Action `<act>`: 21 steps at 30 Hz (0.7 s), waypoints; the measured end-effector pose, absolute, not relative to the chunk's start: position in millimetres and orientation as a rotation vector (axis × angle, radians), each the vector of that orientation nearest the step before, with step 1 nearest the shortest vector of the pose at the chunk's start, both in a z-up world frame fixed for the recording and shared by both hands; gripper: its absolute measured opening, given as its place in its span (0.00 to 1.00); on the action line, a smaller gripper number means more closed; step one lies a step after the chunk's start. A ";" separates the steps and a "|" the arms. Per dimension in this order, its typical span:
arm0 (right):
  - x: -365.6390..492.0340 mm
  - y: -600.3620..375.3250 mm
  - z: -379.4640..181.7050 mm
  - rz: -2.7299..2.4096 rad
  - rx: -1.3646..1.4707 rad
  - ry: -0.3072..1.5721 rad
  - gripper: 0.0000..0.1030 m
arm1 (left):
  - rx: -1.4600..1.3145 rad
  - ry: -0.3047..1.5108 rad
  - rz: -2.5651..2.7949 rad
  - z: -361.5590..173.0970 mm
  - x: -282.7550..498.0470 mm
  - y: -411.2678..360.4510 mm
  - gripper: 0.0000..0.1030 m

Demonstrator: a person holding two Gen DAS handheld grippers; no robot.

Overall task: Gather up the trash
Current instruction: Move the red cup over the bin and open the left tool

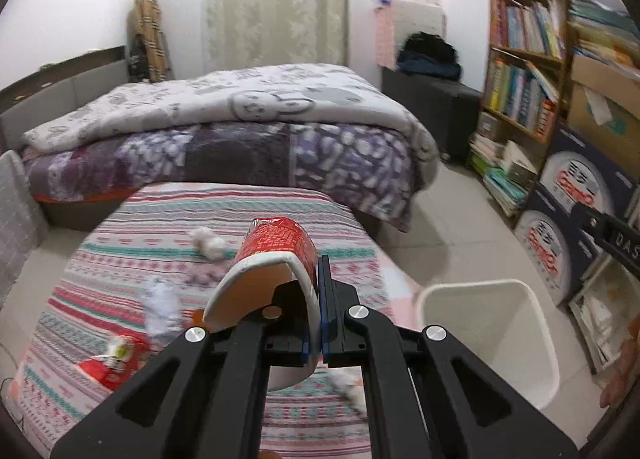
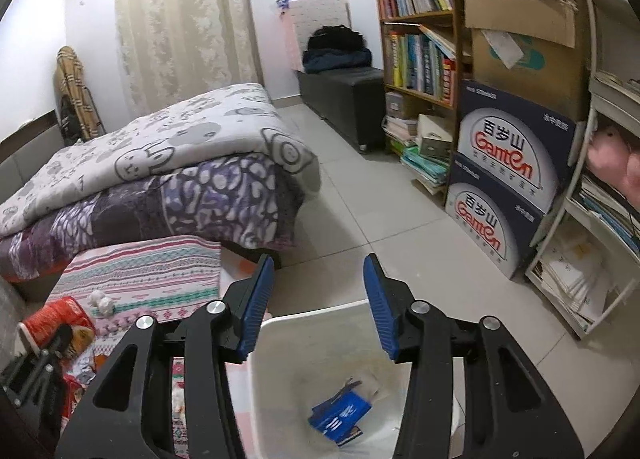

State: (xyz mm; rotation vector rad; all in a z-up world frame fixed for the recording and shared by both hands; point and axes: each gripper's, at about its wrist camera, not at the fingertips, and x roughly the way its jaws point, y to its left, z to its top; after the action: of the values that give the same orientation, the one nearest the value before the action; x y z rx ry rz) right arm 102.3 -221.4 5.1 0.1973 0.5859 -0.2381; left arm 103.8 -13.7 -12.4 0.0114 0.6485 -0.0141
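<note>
Left hand-held gripper (image 1: 320,323) is clamped on the wall of the red paper cup (image 1: 276,259), one finger inside the rim, cup lifted above the bench (image 1: 120,243). I'd judge it light and thin-walled; it's already squashing out of round, so a rim pinch is right, gentle. Right hand-held gripper (image 2: 318,307) is wide and holds nothing, over the white bin (image 2: 280,339); a blue packet (image 2: 340,415) lies inside. Tissue wads (image 1: 208,243) and a red wrapper (image 1: 112,363) remain on the bench: soft, weightless, pinch mid-bulk.
</note>
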 end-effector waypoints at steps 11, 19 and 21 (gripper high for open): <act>97.7 -276.2 -2.3 -0.356 0.284 0.611 0.82 | -0.044 0.765 -0.294 -36.9 118.6 -88.7 0.03; 98.0 -299.8 -5.8 -0.395 0.342 0.634 0.90 | -0.136 0.833 -0.460 -48.0 123.2 -108.9 0.43; 97.7 -299.2 -6.1 -0.394 0.344 0.637 0.92 | -0.173 0.832 -0.477 -48.1 123.0 -107.8 0.57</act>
State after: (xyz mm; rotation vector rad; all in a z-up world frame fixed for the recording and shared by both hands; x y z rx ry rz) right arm 97.7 -299.2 -6.1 0.3436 0.6365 -0.3945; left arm 123.0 -107.8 -48.1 -0.1728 0.8324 -0.4766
